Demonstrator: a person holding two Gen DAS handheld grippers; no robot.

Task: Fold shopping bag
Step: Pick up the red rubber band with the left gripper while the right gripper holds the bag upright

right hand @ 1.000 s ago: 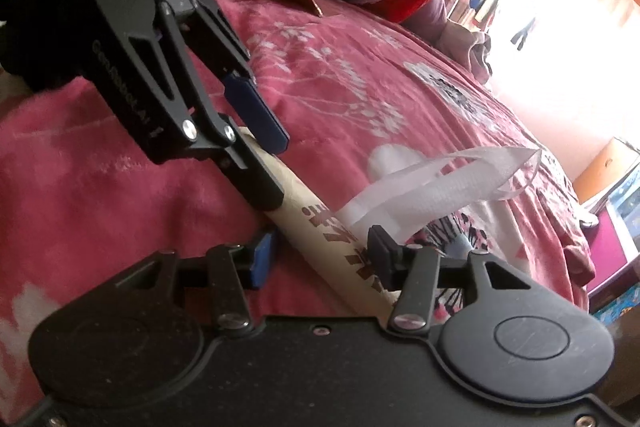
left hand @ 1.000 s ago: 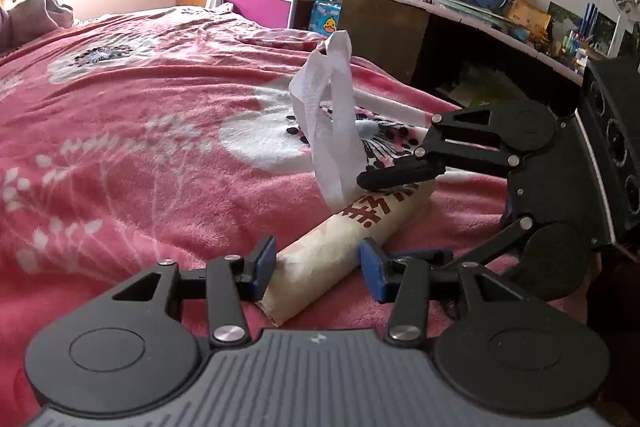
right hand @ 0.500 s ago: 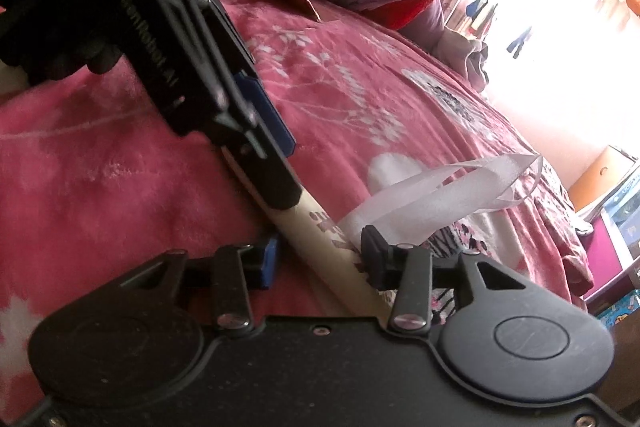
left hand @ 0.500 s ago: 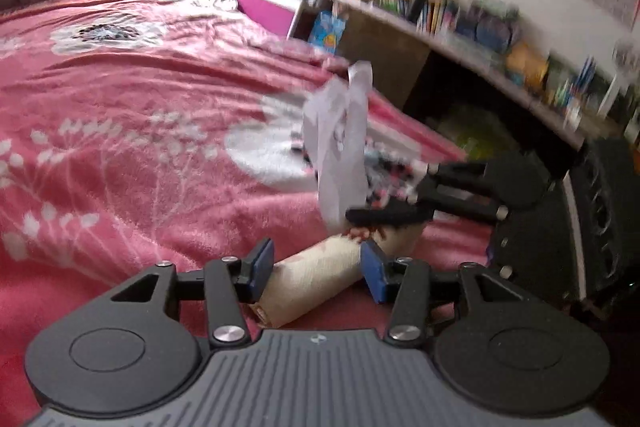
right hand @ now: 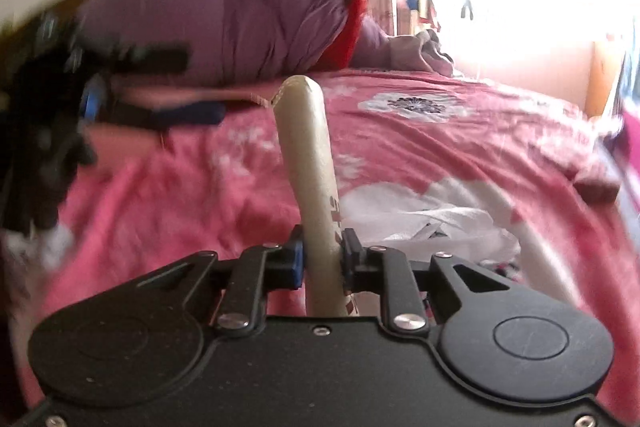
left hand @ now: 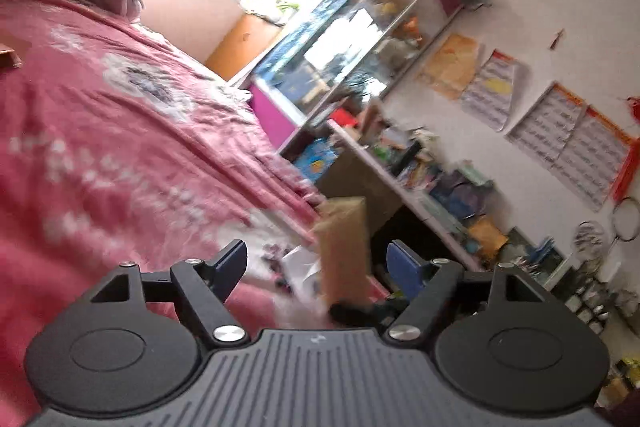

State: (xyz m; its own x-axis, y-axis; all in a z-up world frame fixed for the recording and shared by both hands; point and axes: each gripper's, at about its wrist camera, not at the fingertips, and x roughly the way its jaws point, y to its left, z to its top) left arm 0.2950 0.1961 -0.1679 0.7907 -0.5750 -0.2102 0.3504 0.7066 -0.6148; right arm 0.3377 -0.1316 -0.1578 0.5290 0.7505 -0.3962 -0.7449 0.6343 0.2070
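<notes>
The shopping bag is rolled into a beige tube (right hand: 310, 155) with red print, lifted off the pink bed. My right gripper (right hand: 322, 255) is closing and its pads press the tube from both sides near its lower end. The bag's white handles (right hand: 432, 227) hang crumpled to the right. In the left wrist view the tube's end (left hand: 346, 247) stands blurred between the wide jaws of my left gripper (left hand: 318, 261). That gripper is opening and neither pad touches the tube. In the right wrist view the left gripper (right hand: 172, 87) is a blur at the far left.
A pink flowered blanket (right hand: 460, 147) covers the bed. Purple and red bedding (right hand: 260, 7) is heaped at its far end. Beside the bed stand a cluttered desk shelf (left hand: 424, 187) and a glass cabinet (left hand: 352, 39). Posters hang on the wall (left hand: 568, 139).
The left gripper let go of the tube's end and opened wide. The right gripper closed tighter on the tube. Both hands rolled and lifted, so the tube now points up off the bed.
</notes>
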